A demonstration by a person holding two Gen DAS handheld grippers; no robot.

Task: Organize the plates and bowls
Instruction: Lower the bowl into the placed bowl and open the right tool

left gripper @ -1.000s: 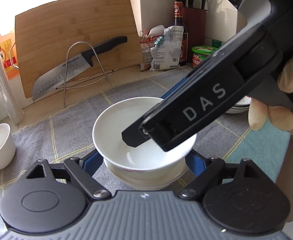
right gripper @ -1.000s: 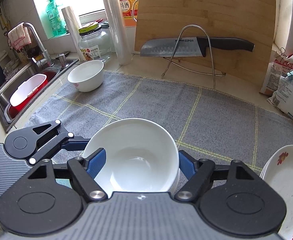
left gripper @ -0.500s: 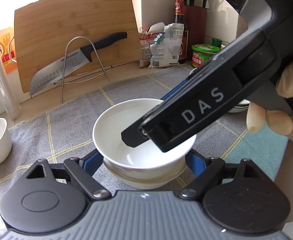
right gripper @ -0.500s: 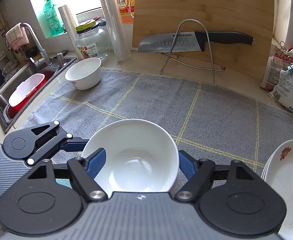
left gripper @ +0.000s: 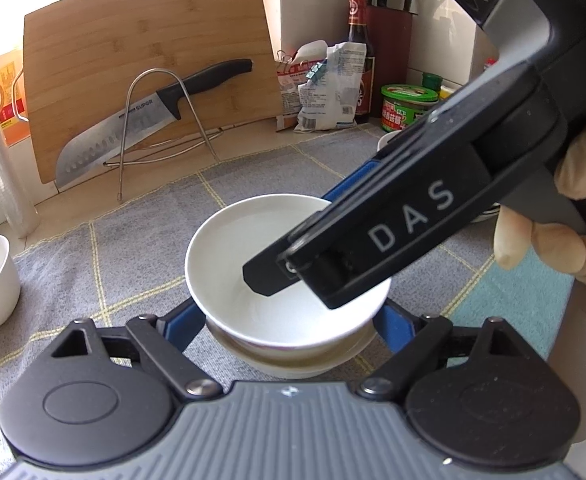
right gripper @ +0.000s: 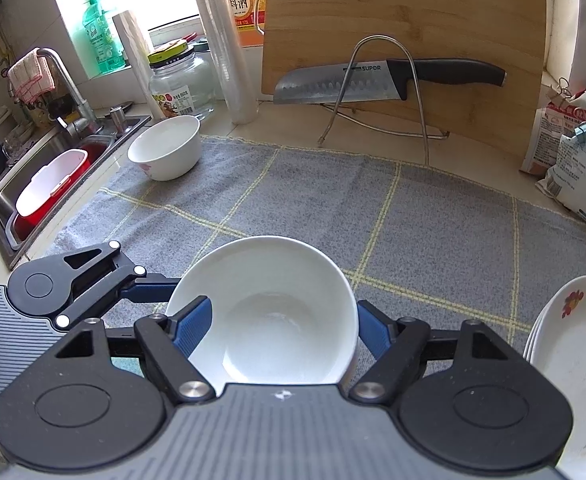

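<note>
The right tool (right gripper: 281, 330) gripped the upper white bowl (right gripper: 269, 312), one finger inside its rim. The left tool (left gripper: 289, 316) straddled the bowl beneath (left gripper: 293, 364); contact there was hidden. Plates (right gripper: 573, 368) sat cropped at right.

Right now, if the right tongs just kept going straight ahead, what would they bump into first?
Probably the white bowl already sitting between the right tongs. Past it there is only grey cloth, then the knife stand against the cutting board; depth is unclear.

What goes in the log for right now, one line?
top bowl nested in lower bowl | left gripper and right gripper straddle them | grip unclear
</note>
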